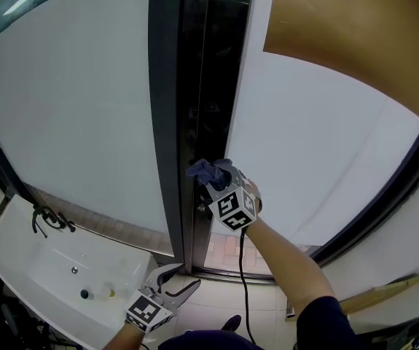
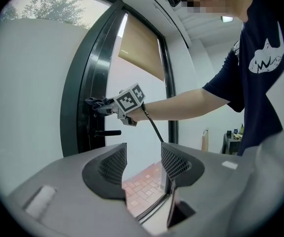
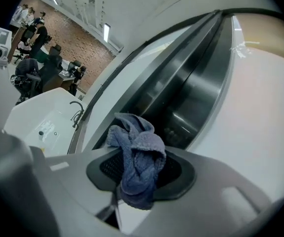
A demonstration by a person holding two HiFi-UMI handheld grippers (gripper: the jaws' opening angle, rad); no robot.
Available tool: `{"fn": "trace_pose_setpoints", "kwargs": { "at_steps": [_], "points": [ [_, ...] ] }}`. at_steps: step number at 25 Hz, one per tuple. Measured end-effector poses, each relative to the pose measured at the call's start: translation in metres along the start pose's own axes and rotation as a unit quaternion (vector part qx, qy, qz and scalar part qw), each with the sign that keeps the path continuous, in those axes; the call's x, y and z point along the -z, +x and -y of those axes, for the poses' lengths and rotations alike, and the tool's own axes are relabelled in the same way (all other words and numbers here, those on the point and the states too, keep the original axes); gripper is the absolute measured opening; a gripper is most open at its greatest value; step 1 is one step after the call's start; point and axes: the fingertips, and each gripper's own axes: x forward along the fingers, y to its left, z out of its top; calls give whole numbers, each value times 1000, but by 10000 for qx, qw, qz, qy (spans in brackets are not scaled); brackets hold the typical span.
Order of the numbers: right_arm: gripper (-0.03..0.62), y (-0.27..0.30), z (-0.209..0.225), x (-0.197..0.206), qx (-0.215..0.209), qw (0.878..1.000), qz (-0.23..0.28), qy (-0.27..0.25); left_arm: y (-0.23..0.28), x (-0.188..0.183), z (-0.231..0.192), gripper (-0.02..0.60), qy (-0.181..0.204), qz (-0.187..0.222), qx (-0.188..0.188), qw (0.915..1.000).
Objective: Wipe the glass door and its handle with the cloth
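Observation:
A blue cloth (image 1: 208,170) is bunched in my right gripper (image 1: 216,175), whose jaws are shut on it. The cloth is pressed against the edge of the dark door frame (image 1: 194,86), beside the frosted glass door (image 1: 326,152). In the right gripper view the cloth (image 3: 139,157) hangs between the pads of the right gripper (image 3: 141,169), with the frame (image 3: 191,98) just beyond. My left gripper (image 1: 180,277) hangs low near the floor, open and empty. The left gripper (image 2: 142,162) looks up at the black lever handle (image 2: 107,132), which sits just below the cloth (image 2: 98,102).
A white sink (image 1: 20,261) with a black tap (image 1: 49,219) stands at the lower left. A brown blind (image 1: 355,28) covers the door's upper right. A wooden plank (image 1: 380,294) leans at the lower right. A black cable (image 1: 244,268) hangs from the right gripper.

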Motion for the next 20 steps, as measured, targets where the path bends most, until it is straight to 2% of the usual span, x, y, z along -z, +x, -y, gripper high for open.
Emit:
{"fn": "trace_pose_setpoints", "kwargs": {
  "at_steps": [2, 6, 9, 11, 13, 17, 20],
  "points": [
    [143, 7, -10, 7, -31, 10000, -71, -44, -3, 3, -4, 212, -34, -6, -63, 10000],
    [143, 18, -40, 29, -388, 9983, -405, -142, -6, 8, -6, 212, -69, -22, -116, 9999],
    [143, 20, -44, 34, -441, 9979, -432, 198, -6, 4, -7, 212, -125, 9, -128, 9998],
    [143, 20, -49, 33, -661, 9954, -499, 473, -7, 6, -7, 212, -130, 0, -134, 9998],
    [143, 20, -61, 39, -978, 9914, -698, 520, -7, 8, -6, 212, -122, -13, -133, 9998],
    [144, 21, -65, 45, -1076, 9895, -800, 534, -4, 11, -3, 212, -70, -38, -97, 9999],
    [144, 21, -65, 46, -1364, 9838, -908, 730, -2, 8, -2, 212, -82, -36, -78, 9999]
  ]
}}
